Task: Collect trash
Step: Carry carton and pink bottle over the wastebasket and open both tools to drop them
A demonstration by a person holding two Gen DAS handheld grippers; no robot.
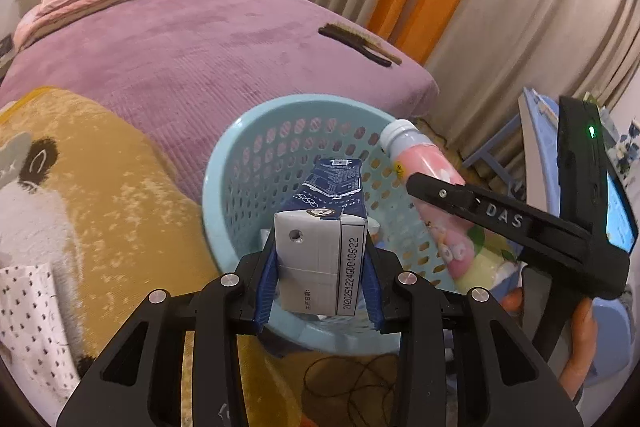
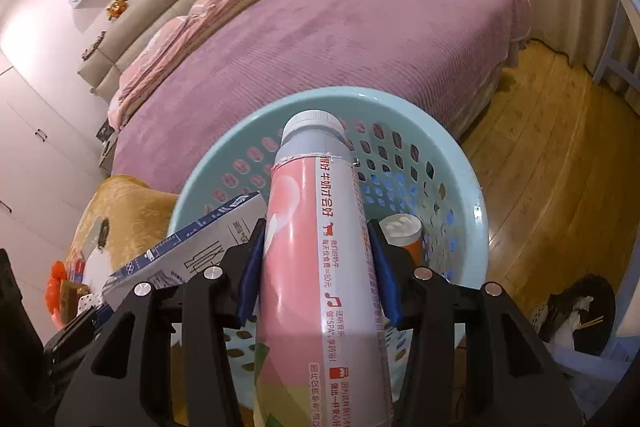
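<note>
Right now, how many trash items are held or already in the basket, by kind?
Milk carton, in the left claw: 1
Pink milk bottle, in the right claw: 1
Orange cup with white lid, lying in the blue basket: 1
Total: 3 that I can make out; the basket floor is partly hidden.

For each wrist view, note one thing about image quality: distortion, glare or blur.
Left wrist view: fisheye bends the curtains into curves, and dark vignette fills the corners; the milk carton date print stays sharp. Right wrist view: the wall at left is overexposed, while the pink bottle label reads clearly.
</note>
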